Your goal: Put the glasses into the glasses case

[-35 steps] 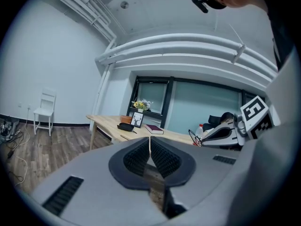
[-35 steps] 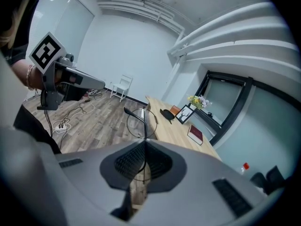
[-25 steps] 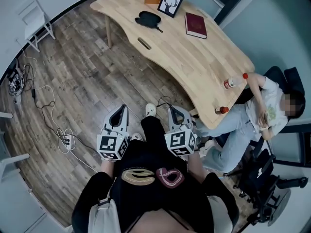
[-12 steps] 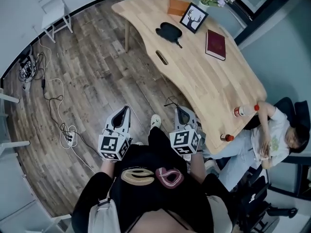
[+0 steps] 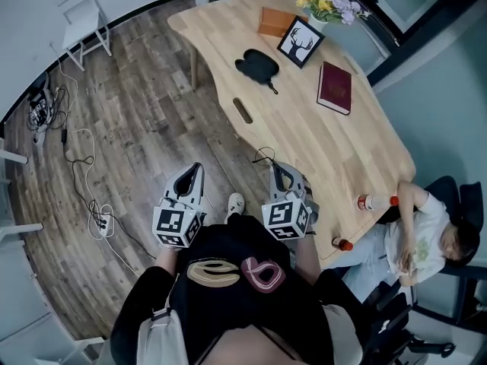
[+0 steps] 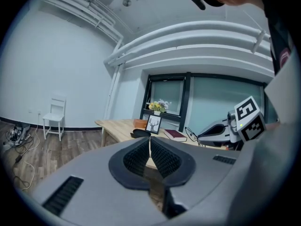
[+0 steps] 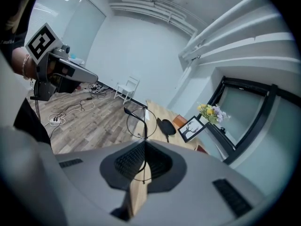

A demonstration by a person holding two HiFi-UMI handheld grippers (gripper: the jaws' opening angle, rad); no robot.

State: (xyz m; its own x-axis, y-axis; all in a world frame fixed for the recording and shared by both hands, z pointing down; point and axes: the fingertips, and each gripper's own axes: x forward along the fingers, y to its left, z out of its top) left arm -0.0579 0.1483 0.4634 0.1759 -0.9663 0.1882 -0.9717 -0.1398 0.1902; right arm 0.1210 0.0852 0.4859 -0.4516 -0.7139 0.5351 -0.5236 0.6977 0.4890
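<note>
The black glasses case [image 5: 257, 65] lies on the light wooden table [image 5: 304, 135], far ahead of both grippers. It also shows small in the left gripper view [image 6: 140, 133] and in the right gripper view [image 7: 166, 126]. My right gripper [image 5: 274, 167] is shut on thin wire-framed glasses [image 5: 263, 157]. Their round lens rim and a dark temple [image 7: 133, 112] stick out past the closed jaws [image 7: 145, 145]. My left gripper [image 5: 195, 169] hangs over the wood floor, shut with nothing between its pads [image 6: 150, 142]. The glasses [image 6: 192, 134] also appear beside the right gripper in the left gripper view.
On the table stand a framed deer picture [image 5: 299, 41], a red book [image 5: 335, 87], an orange box [image 5: 275, 21] and flowers [image 5: 327, 4]. A person [image 5: 415, 242] sits at the table's right end near two bottles [image 5: 373, 201]. Cables [image 5: 95, 215] and a white chair [image 5: 82, 25] are at left.
Both grippers have moved level across the floor toward the table, which now lies closer in the head view. The right gripper still holds the glasses.
</note>
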